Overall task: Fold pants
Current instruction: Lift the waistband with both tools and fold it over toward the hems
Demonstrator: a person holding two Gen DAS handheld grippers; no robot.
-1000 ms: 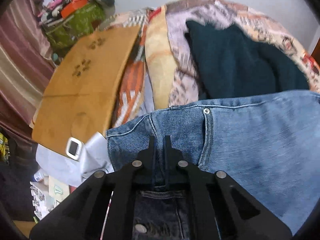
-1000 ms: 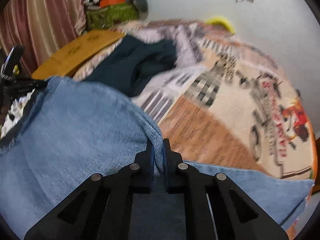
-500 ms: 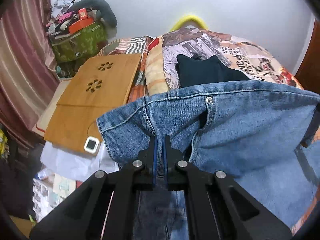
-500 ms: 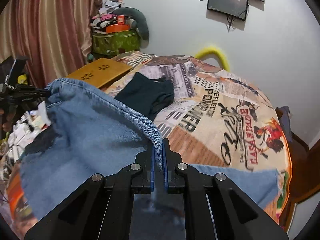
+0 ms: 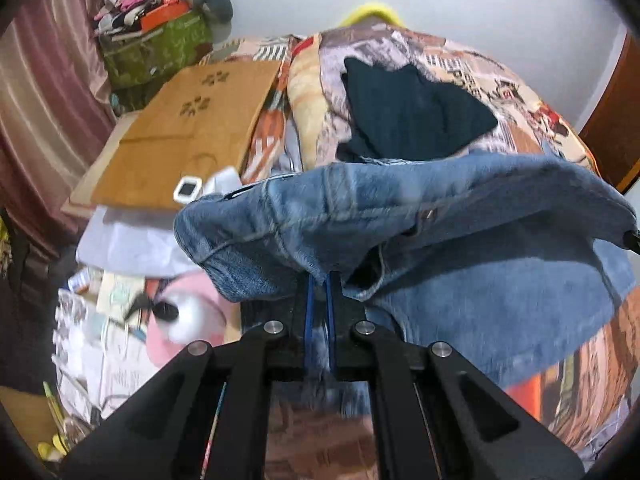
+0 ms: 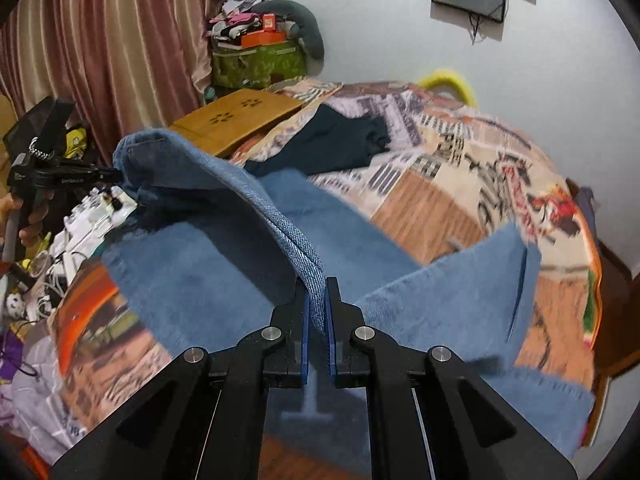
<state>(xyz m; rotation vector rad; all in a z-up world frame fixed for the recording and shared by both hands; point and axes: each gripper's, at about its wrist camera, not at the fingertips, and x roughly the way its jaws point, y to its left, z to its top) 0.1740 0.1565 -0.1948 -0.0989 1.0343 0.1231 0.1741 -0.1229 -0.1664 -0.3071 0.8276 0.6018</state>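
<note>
Blue denim pants (image 5: 460,216) hang lifted above the patterned bed. My left gripper (image 5: 318,280) is shut on the waistband at one end. My right gripper (image 6: 316,292) is shut on the waistband edge at the other end. The waistband stretches between both grippers and the cloth sags below it. In the right wrist view the pants (image 6: 224,256) drape down onto the bed and a leg (image 6: 472,300) folds up at the right. The left gripper (image 6: 116,174) shows at the far left of that view, held by a hand.
A dark teal garment (image 5: 404,116) lies on the patterned bedspread (image 6: 480,184) behind the pants. A wooden lap table (image 5: 176,140) sits at the bed's left side. Clutter and papers (image 5: 108,320) fill the floor at left. A green bag (image 6: 256,62) stands by the curtain.
Both grippers have swung the waistband up and over, and the pants now sag in a fold over the bed. The cameras tilted downward toward the bed.
</note>
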